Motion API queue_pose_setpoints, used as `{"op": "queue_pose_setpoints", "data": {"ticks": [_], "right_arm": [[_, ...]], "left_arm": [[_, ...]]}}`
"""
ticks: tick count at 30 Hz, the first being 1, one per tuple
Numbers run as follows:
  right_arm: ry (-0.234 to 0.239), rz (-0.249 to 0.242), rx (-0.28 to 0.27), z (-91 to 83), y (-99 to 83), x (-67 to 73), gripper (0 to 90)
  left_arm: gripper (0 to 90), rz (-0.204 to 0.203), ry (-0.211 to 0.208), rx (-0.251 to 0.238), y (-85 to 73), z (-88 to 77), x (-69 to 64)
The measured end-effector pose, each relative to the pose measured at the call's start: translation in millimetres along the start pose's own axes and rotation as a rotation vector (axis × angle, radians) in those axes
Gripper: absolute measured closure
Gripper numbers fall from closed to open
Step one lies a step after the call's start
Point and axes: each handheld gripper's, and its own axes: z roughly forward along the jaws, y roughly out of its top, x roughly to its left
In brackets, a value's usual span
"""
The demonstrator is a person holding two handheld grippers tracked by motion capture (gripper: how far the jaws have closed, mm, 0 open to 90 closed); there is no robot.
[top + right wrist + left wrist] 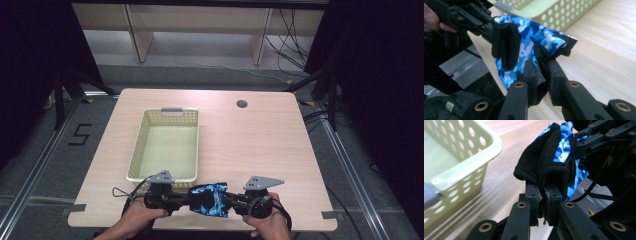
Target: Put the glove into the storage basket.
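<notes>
A blue camouflage glove with black trim [211,199] hangs just above the table's front edge, stretched between my two grippers. My left gripper [192,200] is shut on the glove's black cuff [544,167], its jaws pinched tight on the fabric. My right gripper [227,202] is shut on the opposite edge of the glove [531,42]; in the right gripper view the left gripper [490,27] comes in from the upper left. A hand holds each gripper at the bottom of the high view.
A pale yellow perforated basket [137,150] with nothing inside stands just beyond the glove, left of the table's middle. Its rim [486,150] lies close on the left in the left gripper view. A round cable hole [242,104] sits near the far edge.
</notes>
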Motion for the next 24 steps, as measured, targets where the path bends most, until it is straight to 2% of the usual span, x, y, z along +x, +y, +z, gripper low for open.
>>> {"op": "queue_pose_setpoints", "data": {"ticks": [2, 3, 4, 5, 7, 8, 9, 10, 11, 12, 13, 16, 19, 20, 21, 22, 24], "right_arm": [[0.019, 0.000, -0.008, 1.4, 2.7, 5.6, 79.9], [0.022, -0.026, -0.012, 2.1, 4.2, 5.4, 79.9], [0.023, -0.032, -0.008, 2.0, 5.9, 7.8, 79.9], [0.028, -0.006, -0.005, 2.0, 6.5, 11.9, 79.9], [0.013, -0.049, -0.007, 2.7, 8.8, 12.2, 79.9], [0.030, -0.027, 0.000, 3.5, 9.0, 14.8, 80.0], [0.035, -0.030, 0.000, 4.2, 9.5, 15.5, 80.0], [0.041, -0.068, -0.009, 5.1, 11.4, 13.8, 79.9], [0.037, -0.071, -0.011, 5.0, 12.5, 14.4, 80.0], [0.058, -0.076, -0.018, 6.2, 14.2, 14.9, 80.0], [0.035, -0.078, -0.016, 4.7, 17.3, 17.1, 80.0], [0.053, -0.084, -0.014, 7.2, 26.5, 19.7, 79.9], [0.056, -0.105, -0.017, 10.1, 37.6, 23.3, 80.0], [0.064, -0.096, -0.018, 11.6, 41.4, 25.7, 80.0], [0.064, -0.128, -0.023, 12.7, 45.1, 25.7, 79.9], [0.063, -0.136, -0.021, 14.0, 50.7, 27.2, 79.9], [0.061, -0.127, -0.016, 16.4, 59.3, 30.2, 80.0]], "left_arm": [[83.0, 0.006, 0.008, 0.000, 1.5, -5.6, -1.4], [83.1, 0.016, 0.008, 0.002, 2.2, -8.8, -1.7], [83.1, 0.016, 0.010, -0.002, 2.5, -11.0, -2.6], [83.1, 0.016, 0.006, -0.004, 2.2, -13.1, -2.9], [83.1, 0.010, 0.013, 0.002, 2.0, -16.1, -3.4], [83.1, 0.019, 0.023, 0.005, 2.3, -17.6, -3.2], [83.1, 0.013, 0.021, 0.002, 2.9, -19.7, -2.7], [83.1, 0.006, 0.023, 0.001, 3.2, -21.2, -2.6], [83.1, -0.001, 0.022, -0.003, 3.7, -23.2, -2.4], [83.1, -0.002, 0.016, -0.006, 4.6, -25.6, -2.2], [83.1, -0.004, 0.023, -0.007, 5.8, -28.3, -2.5], [83.1, 0.023, 0.045, -0.013, 11.9, -38.9, -2.3], [83.0, 0.023, 0.057, -0.019, 18.3, -50.6, -0.8], [83.0, 0.030, 0.060, -0.013, 19.9, -53.8, 0.3], [82.9, 0.031, 0.060, -0.020, 22.3, -57.9, 1.9], [82.9, 0.027, 0.076, -0.025, 24.2, -61.4, 2.5], [82.7, 0.028, 0.087, -0.031, 28.3, -67.8, 6.1]]}}
